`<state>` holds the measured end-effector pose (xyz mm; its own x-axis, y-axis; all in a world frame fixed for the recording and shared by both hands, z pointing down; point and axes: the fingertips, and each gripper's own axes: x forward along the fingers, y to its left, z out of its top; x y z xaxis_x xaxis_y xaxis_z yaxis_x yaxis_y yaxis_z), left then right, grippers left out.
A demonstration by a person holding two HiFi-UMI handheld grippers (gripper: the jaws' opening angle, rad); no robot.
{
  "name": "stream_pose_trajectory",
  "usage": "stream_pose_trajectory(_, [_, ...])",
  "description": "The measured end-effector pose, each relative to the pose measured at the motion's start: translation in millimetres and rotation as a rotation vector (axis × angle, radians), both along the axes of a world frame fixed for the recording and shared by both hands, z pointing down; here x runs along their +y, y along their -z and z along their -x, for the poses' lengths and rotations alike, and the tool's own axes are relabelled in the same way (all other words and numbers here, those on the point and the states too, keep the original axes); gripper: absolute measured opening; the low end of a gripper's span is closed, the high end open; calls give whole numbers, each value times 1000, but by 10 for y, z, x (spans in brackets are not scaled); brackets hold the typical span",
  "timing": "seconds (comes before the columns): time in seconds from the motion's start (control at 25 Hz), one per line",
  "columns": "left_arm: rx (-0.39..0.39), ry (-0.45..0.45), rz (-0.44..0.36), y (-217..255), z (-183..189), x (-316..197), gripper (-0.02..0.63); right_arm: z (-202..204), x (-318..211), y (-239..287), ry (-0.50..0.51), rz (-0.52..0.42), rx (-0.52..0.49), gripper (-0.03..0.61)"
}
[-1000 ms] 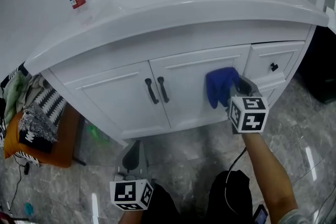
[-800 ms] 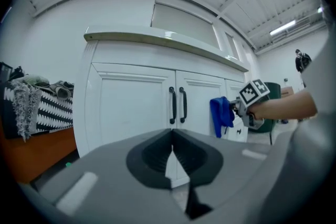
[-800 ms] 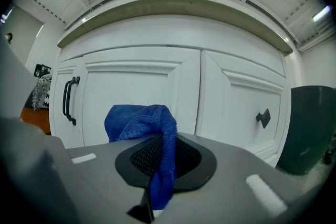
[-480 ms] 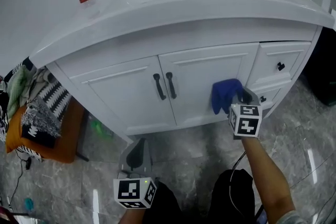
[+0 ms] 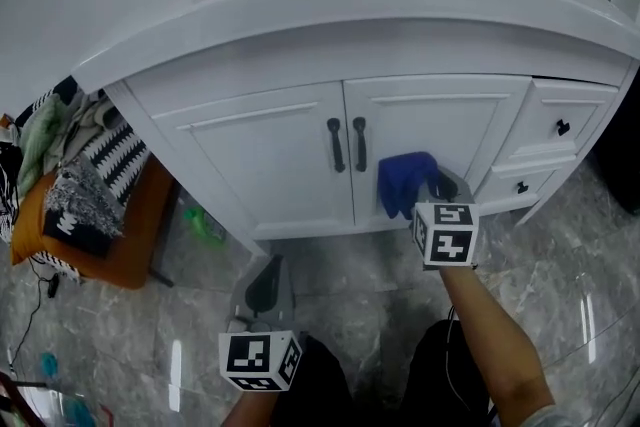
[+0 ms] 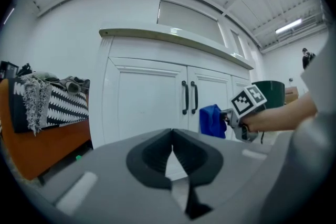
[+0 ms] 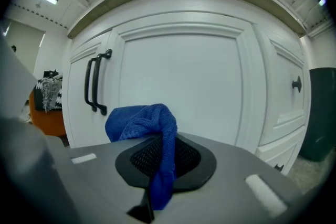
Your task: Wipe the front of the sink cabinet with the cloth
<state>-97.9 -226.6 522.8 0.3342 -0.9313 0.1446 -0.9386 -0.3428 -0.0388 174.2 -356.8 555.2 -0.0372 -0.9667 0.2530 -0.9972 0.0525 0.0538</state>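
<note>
Grey marble floor [image 5: 350, 290] lay below. Clamped shut on the blue microfibre cloth [image 5: 403, 183], the right hand-held gripper [image 5: 432, 187] had swept toward 9 o'clock across the white sink cabinet [image 5: 260, 155] door, nearing its black handles [image 5: 346, 144], so wiping was advancing. The left hand-held gripper [image 5: 262, 287] hung closed and empty.

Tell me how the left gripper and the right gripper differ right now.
The right gripper is shut on the blue cloth; the left gripper is shut on nothing. The right gripper is up at the sink cabinet; the left gripper hangs low, back from it. Both face it.
</note>
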Motion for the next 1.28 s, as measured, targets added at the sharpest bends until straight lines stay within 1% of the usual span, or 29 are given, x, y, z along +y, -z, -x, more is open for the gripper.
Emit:
stream_pose_trajectory(0.12, [-2, 18, 0, 5, 136, 34, 11, 429, -32, -24, 74, 13, 20, 31])
stream_pose_trajectory(0.2, [-2, 32, -4, 29, 231, 50, 11, 681, -52, -12, 95, 12, 31, 31])
stream_pose_trajectory(0.24, [0, 38, -7, 43, 276, 57, 11, 740, -56, -3, 80, 8, 21, 29])
stream_pose_trajectory(0.32, [1, 50, -11, 63, 365, 67, 11, 768, -41, -8, 38, -2, -33, 29])
stream_pose_trajectory(0.4, [2, 62, -13, 68, 451, 71, 11, 803, -23, -28, 19, -6, -84, 29])
stream_pose_trajectory(0.6, [3, 79, -15, 63, 552, 82, 11, 997, -7, -96, 29, 9, -149, 29])
stream_pose_trajectory(0.68, [0, 81, -15, 58, 582, 97, 11, 1128, -12, -126, 48, 21, -164, 29])
stream_pose_trajectory(0.84, [0, 102, -12, 48, 695, 129, 11, 1552, -70, -64, 131, 14, -135, 30])
stream_pose_trajectory(1.04, [-9, 146, -11, 52, 962, 199, 11, 1980, -177, 22, 165, 0, -142, 32])
stream_pose_trajectory(1.2, [-12, 187, -5, 23, 1206, 256, 11, 2396, -217, 52, 230, 1, -121, 32])
stream_pose_trajectory(1.28, [-11, 205, -2, 10, 1311, 289, 11, 2615, -229, 51, 257, 10, -132, 32])
